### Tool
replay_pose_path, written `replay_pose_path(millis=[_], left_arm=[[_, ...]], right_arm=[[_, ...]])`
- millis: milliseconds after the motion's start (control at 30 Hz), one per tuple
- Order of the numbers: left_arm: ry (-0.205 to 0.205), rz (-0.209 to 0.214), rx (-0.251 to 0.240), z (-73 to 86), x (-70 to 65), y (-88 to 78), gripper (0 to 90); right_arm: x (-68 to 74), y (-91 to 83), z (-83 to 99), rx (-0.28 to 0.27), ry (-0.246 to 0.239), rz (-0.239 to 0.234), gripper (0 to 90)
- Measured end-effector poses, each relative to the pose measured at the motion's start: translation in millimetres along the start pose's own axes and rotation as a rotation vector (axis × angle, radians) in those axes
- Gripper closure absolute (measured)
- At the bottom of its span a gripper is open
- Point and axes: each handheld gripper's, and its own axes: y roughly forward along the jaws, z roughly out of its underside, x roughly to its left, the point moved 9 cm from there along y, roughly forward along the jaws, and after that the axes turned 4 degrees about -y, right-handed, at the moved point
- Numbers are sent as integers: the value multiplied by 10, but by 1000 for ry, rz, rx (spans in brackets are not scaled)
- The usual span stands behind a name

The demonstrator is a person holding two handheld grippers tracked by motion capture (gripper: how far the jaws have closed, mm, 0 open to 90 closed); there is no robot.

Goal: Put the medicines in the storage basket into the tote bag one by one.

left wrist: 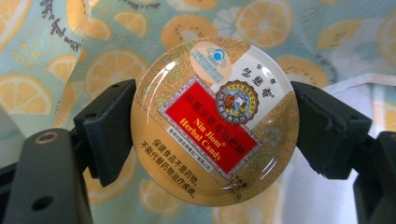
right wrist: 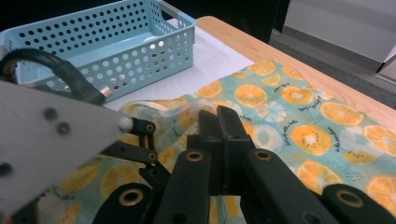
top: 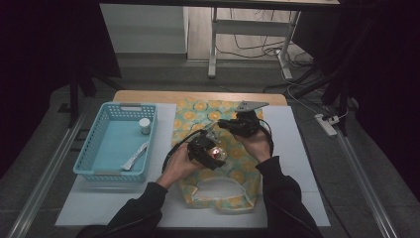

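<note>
A round gold herbal candy tin (left wrist: 215,121) with a red label sits crosswise between the jaws of my left gripper (left wrist: 215,126), which is shut on its rim. In the high view that tin (top: 218,155) hangs a little above the orange-slice print cloth bag (top: 198,116) spread on the table. My right gripper (top: 221,123) is just behind it over the bag's far half. In its own view my right gripper (right wrist: 218,114) has its jaws pressed together, and a pale fold of the bag (right wrist: 180,109) rises to the tips.
A light blue perforated basket (top: 89,148) stands at the left on the white mat (top: 297,163); it holds a small white jar (top: 144,125) and a white packet (top: 134,156). The basket (right wrist: 116,51) lies beyond the right gripper. The bag's white-lined mouth (top: 218,191) faces the person.
</note>
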Motion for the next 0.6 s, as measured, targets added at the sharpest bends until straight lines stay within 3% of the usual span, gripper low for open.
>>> replay_pose_path(millis=[300,600], left_arm=[[-20,-56,31,28,137,211,202],[-45,-79,34,46,230,332,201]], right_arm=[[-15,41,30,7,0,6,900],[-44,55,62,15,4,12,900]])
